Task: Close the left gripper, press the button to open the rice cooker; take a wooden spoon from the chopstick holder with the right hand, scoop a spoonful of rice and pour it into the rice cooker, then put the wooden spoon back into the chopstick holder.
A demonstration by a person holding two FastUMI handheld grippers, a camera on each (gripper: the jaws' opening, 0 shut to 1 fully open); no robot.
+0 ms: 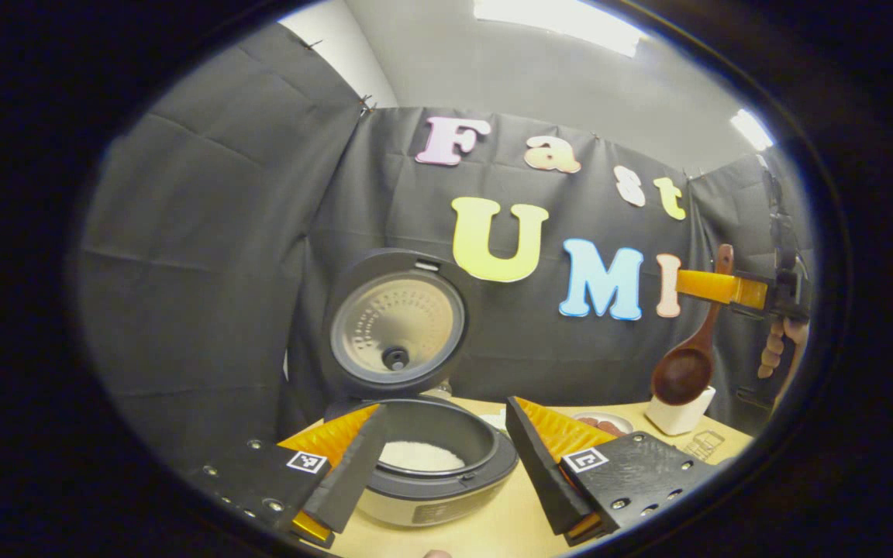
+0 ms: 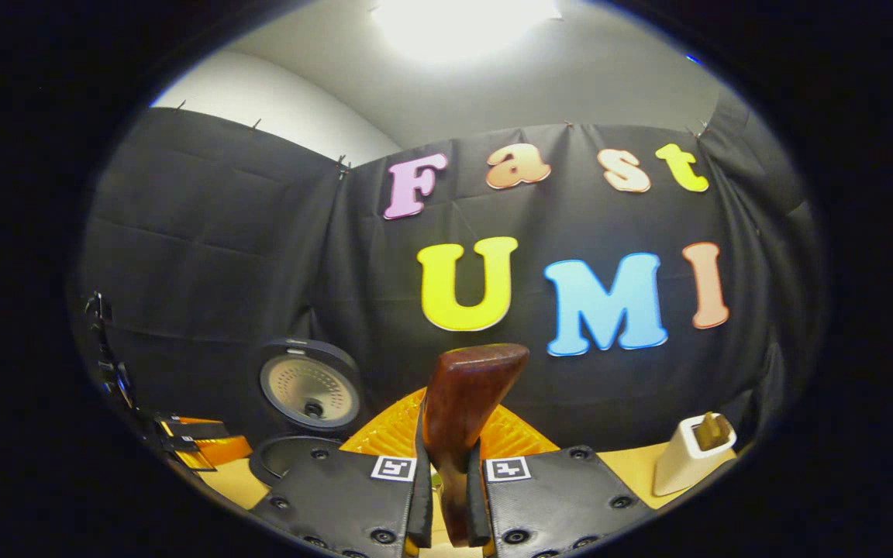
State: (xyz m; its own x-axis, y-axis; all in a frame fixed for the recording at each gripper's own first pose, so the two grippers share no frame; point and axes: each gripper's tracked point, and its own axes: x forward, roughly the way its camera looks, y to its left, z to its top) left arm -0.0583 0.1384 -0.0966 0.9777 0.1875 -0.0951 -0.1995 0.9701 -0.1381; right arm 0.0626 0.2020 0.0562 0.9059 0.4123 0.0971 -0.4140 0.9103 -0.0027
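While the left gripper sits with its fingers spread wide in front of the rice cooker, lid up and white rice inside, the right gripper is clamped on the wooden spoon, held in the air above the white chopstick holder near the table's far right edge.

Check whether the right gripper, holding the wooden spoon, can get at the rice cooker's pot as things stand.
Probably yes: the lid stands open, the pot is uncovered, and the left gripper, open, sits in front, not above.
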